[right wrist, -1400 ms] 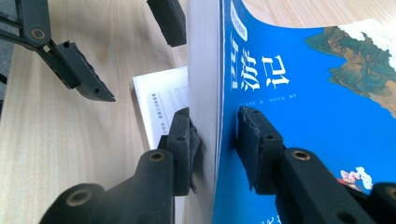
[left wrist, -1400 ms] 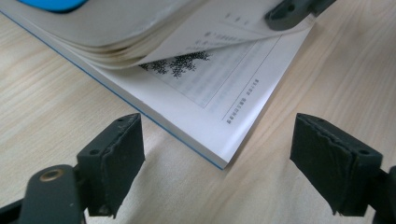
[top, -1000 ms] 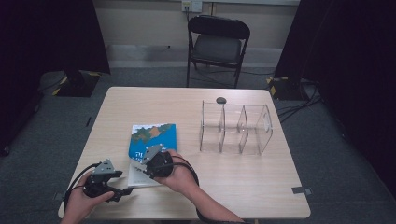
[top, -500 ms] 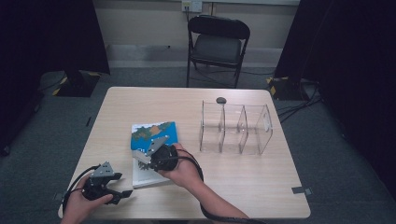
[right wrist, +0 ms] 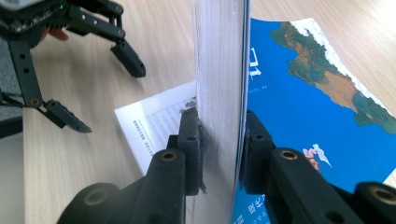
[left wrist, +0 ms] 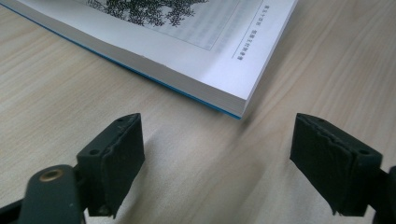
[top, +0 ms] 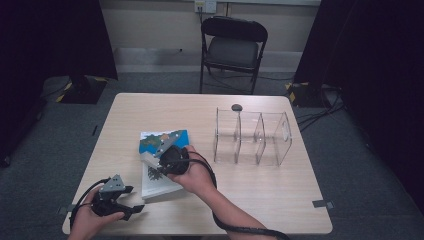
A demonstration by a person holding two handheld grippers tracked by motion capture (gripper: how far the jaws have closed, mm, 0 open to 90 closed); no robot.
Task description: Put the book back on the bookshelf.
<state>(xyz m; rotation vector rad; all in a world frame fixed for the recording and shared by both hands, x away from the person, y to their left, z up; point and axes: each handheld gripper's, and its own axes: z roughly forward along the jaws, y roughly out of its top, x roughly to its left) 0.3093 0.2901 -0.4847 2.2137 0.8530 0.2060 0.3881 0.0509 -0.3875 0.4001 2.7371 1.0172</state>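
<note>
Right gripper [right wrist: 219,135] raised with upper book [top: 162,142] off lower book [left wrist: 196,56] on table [top: 300,200], jaws just closed, clamped on its page block. Left gripper [top: 117,197] held open, empty, near lower book's corner. Lift judged under way.

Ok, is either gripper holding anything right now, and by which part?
The right gripper is clamped on the top book, at its page edge. The left gripper is open and holds nothing.
</note>
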